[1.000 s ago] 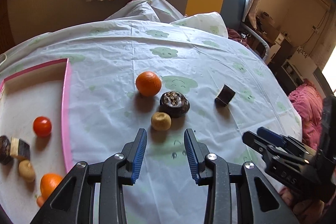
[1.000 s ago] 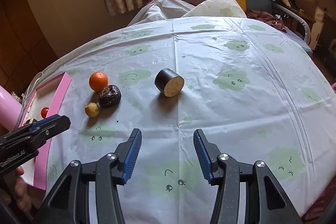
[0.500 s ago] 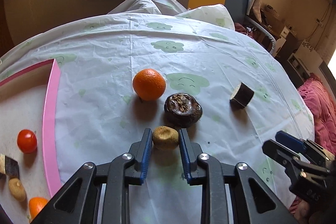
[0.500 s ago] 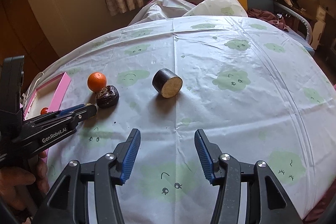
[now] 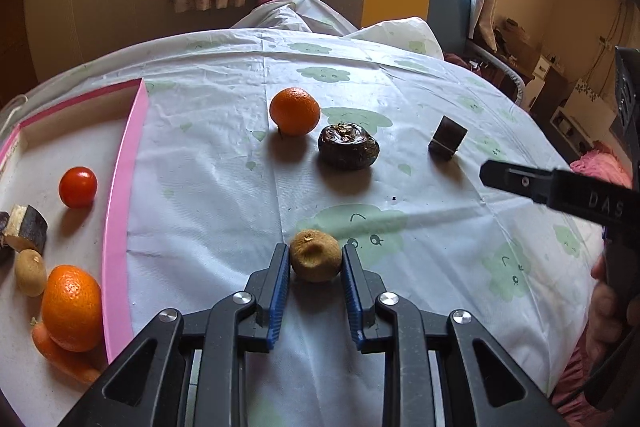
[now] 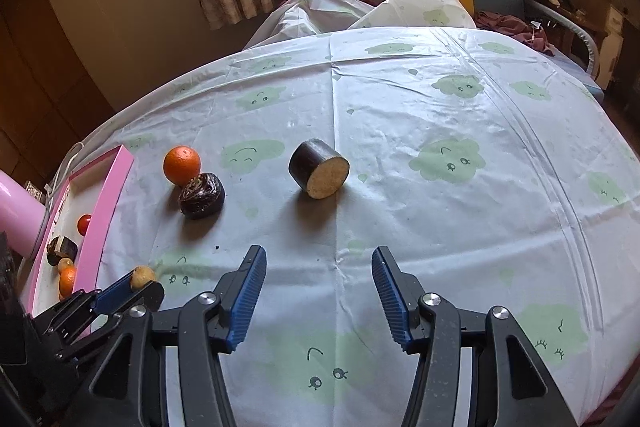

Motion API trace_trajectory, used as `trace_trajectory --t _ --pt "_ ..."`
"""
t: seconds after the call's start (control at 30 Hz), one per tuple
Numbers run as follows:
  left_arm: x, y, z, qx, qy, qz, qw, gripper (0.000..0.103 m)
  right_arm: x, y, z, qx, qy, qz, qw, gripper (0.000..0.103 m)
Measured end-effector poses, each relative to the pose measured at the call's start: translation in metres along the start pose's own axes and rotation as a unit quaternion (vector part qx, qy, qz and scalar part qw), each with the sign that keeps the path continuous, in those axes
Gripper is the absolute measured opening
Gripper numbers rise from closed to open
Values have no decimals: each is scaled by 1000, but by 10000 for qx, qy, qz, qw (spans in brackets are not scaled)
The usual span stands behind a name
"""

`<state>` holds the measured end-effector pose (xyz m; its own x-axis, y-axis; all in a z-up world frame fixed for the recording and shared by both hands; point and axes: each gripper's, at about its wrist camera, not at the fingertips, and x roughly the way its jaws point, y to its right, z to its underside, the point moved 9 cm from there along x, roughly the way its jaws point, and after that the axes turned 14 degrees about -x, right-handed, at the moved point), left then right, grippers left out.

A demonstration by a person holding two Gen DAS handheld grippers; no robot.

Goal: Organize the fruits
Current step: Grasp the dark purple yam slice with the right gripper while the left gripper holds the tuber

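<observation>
My left gripper (image 5: 315, 261) is shut on a small brown fruit (image 5: 315, 255), held just over the tablecloth near the front edge. Beyond it lie an orange (image 5: 295, 111), a dark wrinkled fruit (image 5: 348, 146) and a dark cylinder piece (image 5: 447, 138). In the right wrist view the left gripper (image 6: 138, 283) with the brown fruit (image 6: 143, 275) shows at the lower left. My right gripper (image 6: 318, 261) hovers over bare cloth, its jaws opening with nothing between them. The cylinder piece (image 6: 319, 169), with a pale cut face, lies ahead of it.
A pink-rimmed tray (image 5: 120, 187) at the left holds a tomato (image 5: 78, 187), an orange (image 5: 71, 307), a small brown fruit, a carrot and a dark cut piece. A sofa and bunched cloth stand behind the table. A hand holds the right gripper's handle (image 5: 612, 311).
My left gripper closed on the small brown fruit beside the dark wrinkled fruit and drew it back toward the table's front. The right gripper's jaws have spread wider.
</observation>
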<state>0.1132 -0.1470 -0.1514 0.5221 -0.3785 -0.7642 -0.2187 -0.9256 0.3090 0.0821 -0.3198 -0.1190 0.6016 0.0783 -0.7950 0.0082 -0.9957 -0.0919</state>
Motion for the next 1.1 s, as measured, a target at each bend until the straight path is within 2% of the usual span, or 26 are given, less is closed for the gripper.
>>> trace_trajectory --t 0.07,0.23,0.47,0.5,0.53,0.57,0.6,0.63,0.73,0.97,1.1 --pt "0 0 1 12 11 25 10000 26 1 -1 -11 -129 83 -22 9999 68" --pt "0 1 2 37 121 -8 9999 26 19 -3 -34 -607 25 28 9981 76" --pt "0 1 3 42 187 30 9998 26 59 4 -43 -1021 -327 133 9942 76" --pt "0 0 3 39 195 35 9998 26 62 5 -43 -1038 -359 137 9939 75" --pt "0 0 3 41 203 31 9998 26 64 6 -42 -1038 -373 139 9938 70" --pt "-1 0 4 45 209 25 9998 26 65 7 -41 -1033 -386 137 9938 53" --pt "-1 0 4 40 214 26 9998 26 66 7 -40 -1013 -411 110 9939 44" --pt "-1 0 4 40 220 30 9997 26 66 7 -40 -994 -404 118 9942 42" --pt "-1 0 4 37 234 43 9997 26 57 2 -39 -1008 -302 147 9943 42" --pt "-2 1 2 89 195 31 9998 26 31 -32 -18 -704 -80 -399 9967 42" --pt "-5 2 0 51 49 11 10000 26 36 -40 -3 -689 -191 -347 9968 42"
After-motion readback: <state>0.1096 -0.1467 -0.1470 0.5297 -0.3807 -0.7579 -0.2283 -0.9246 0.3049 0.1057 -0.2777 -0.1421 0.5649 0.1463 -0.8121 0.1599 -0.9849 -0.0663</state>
